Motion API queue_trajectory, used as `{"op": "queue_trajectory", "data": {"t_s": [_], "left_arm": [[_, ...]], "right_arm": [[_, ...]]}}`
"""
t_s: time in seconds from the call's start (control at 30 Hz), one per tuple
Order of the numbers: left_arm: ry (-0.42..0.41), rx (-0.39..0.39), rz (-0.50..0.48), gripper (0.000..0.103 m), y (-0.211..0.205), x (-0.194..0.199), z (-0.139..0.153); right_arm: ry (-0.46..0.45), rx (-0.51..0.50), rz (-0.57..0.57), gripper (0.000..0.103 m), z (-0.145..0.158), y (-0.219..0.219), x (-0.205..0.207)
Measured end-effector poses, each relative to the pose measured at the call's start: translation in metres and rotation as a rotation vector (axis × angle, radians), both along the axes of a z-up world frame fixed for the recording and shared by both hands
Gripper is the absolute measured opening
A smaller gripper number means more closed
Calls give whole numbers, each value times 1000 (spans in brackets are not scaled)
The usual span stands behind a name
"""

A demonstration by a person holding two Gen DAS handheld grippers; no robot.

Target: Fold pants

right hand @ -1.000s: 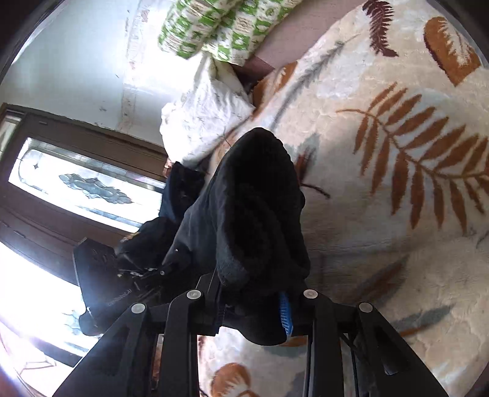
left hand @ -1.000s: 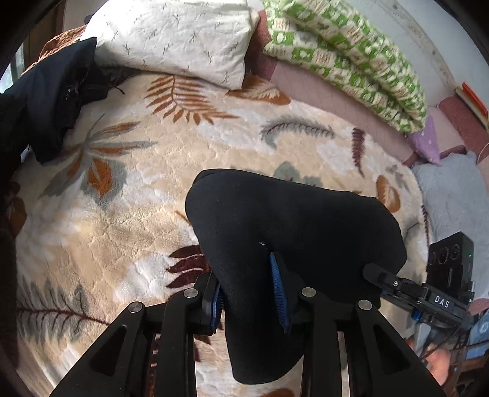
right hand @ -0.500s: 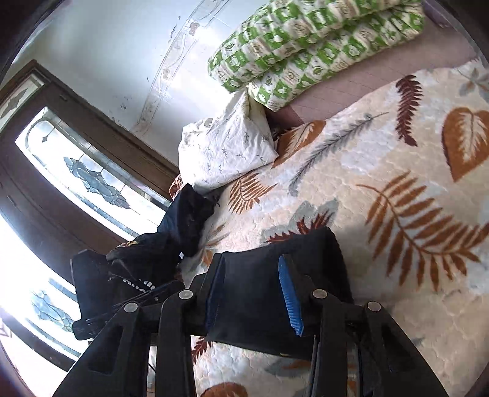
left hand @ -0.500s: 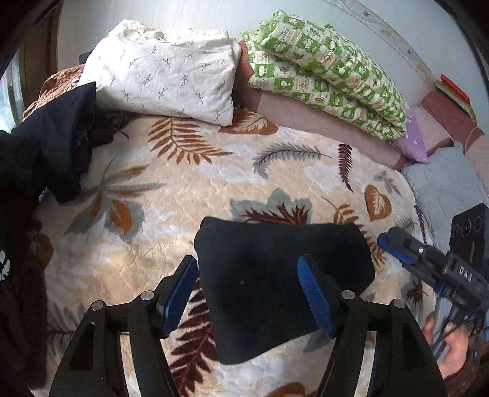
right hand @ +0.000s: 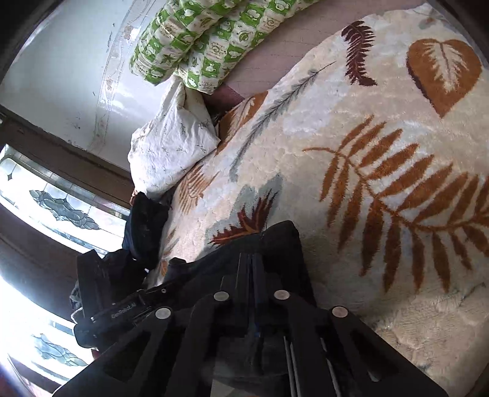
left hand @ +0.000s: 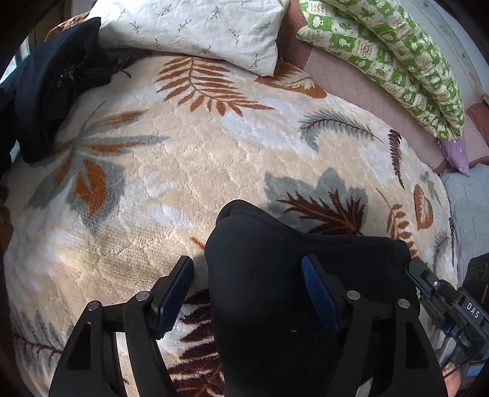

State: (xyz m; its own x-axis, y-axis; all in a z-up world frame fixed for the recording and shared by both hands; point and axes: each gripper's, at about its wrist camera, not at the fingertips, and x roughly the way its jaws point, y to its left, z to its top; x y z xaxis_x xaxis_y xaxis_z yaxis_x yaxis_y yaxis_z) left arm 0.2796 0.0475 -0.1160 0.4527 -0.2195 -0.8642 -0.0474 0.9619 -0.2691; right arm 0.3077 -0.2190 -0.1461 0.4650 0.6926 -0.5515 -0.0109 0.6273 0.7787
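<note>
The black pants (left hand: pixel 275 281) lie folded in a thick bundle on the leaf-patterned blanket (left hand: pixel 183 158), near its front edge. My left gripper (left hand: pixel 247 274) is open, its blue-padded fingers (left hand: pixel 318 293) straddling the bundle's left part without pinching it. My right gripper (right hand: pixel 252 268) is shut, its fingers pressed together over the bundle's edge (right hand: pixel 281 244); whether cloth is between them is hidden. The right gripper also shows in the left wrist view (left hand: pixel 428 284) at the bundle's right end.
A white pillow (left hand: pixel 195 27) and a green checked quilt (left hand: pixel 397 52) lie at the bed's head. Dark clothes (left hand: pixel 45 91) are piled at the blanket's left edge. A grey cover (left hand: pixel 467 207) lies on the right. A window (right hand: pixel 45 207) is beside the bed.
Both grippers let go of the pants, which dropped flat onto the blanket. Since then the left gripper has moved closer over the bundle, still open, and the right gripper has shut.
</note>
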Motion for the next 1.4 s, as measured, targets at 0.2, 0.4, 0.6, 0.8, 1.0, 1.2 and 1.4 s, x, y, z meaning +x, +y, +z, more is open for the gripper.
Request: {"op": "queue_trajectory", "data": {"t_s": [0.2, 0.4, 0.6, 0.8, 1.0, 1.2, 1.4], "left_arm": [[-108, -58, -39, 70, 5, -65, 31], [1, 51, -42, 72, -5, -93, -6], [-40, -42, 49, 76, 12, -141, 24], [-58, 72, 73, 87, -19, -205, 32], [-52, 222, 117, 93, -58, -239, 34], [-82, 331, 132, 94, -84, -262, 42], [-116, 372, 119, 94, -99, -274, 44]], "right_arm": [[-67, 38, 54, 25, 28, -5, -43], [3, -10, 43, 20, -3, -7, -63], [-87, -19, 70, 39, 49, -16, -97], [-57, -264, 133, 74, 66, -14, -173], [37, -536, 22, 101, 66, -14, -217], [-50, -645, -40, 103, 78, -18, -245], [-129, -698, -28, 103, 93, -8, -256]]}}
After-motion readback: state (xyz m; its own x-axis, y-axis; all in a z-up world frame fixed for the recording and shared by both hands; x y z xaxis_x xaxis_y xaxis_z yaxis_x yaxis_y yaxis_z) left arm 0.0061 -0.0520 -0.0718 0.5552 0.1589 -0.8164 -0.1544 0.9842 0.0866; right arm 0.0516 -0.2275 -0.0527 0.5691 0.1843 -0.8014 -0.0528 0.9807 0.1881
